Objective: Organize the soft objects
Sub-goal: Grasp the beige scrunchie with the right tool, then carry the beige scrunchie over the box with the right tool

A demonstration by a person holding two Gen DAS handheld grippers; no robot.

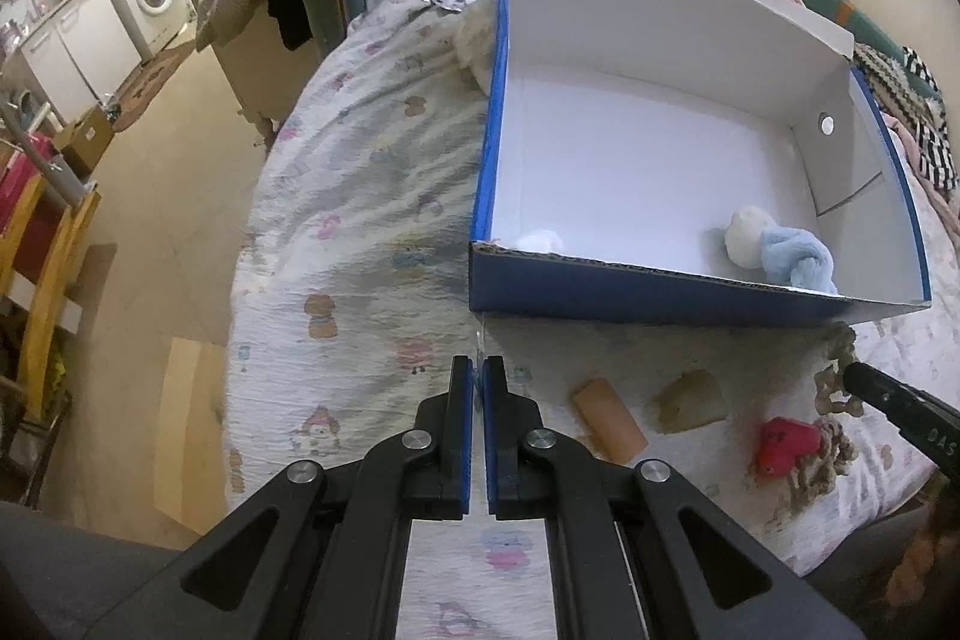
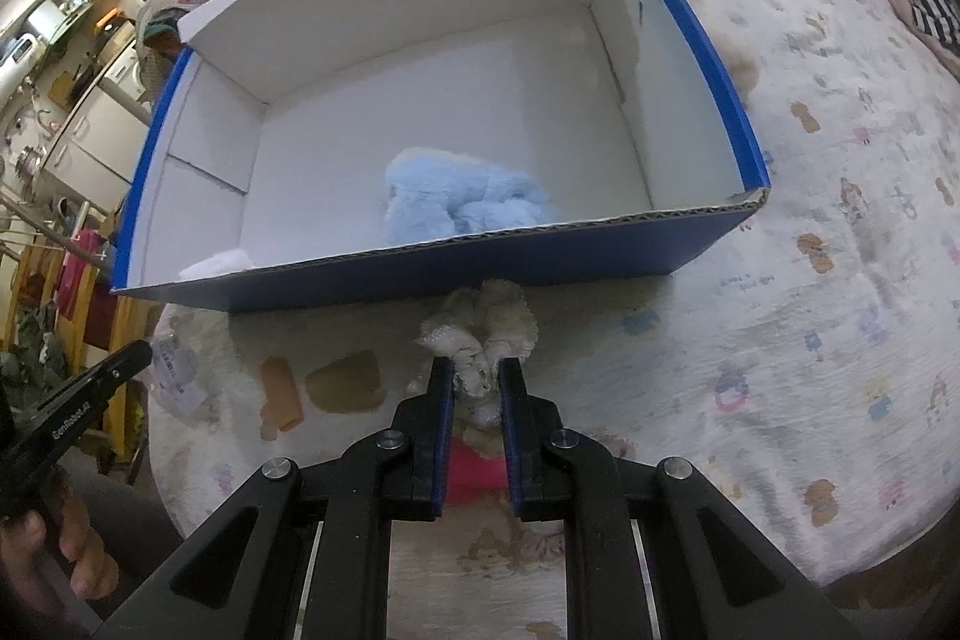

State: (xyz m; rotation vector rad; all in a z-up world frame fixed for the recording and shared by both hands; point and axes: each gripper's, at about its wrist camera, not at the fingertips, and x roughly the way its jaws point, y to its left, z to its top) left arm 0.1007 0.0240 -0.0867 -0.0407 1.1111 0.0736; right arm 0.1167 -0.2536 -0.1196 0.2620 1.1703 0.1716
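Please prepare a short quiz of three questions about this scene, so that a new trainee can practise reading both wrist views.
1. True or false: the blue plush lies inside the blue box.
2. What does the right claw hold?
A. the red toy
B. a cream braided rope toy
C. nothing
3. Fill in: the left claw is ____ on a thin clear item.

Key
1. True.
2. B. Its pads clamp the rope toy just before the box wall.
3. Shut.
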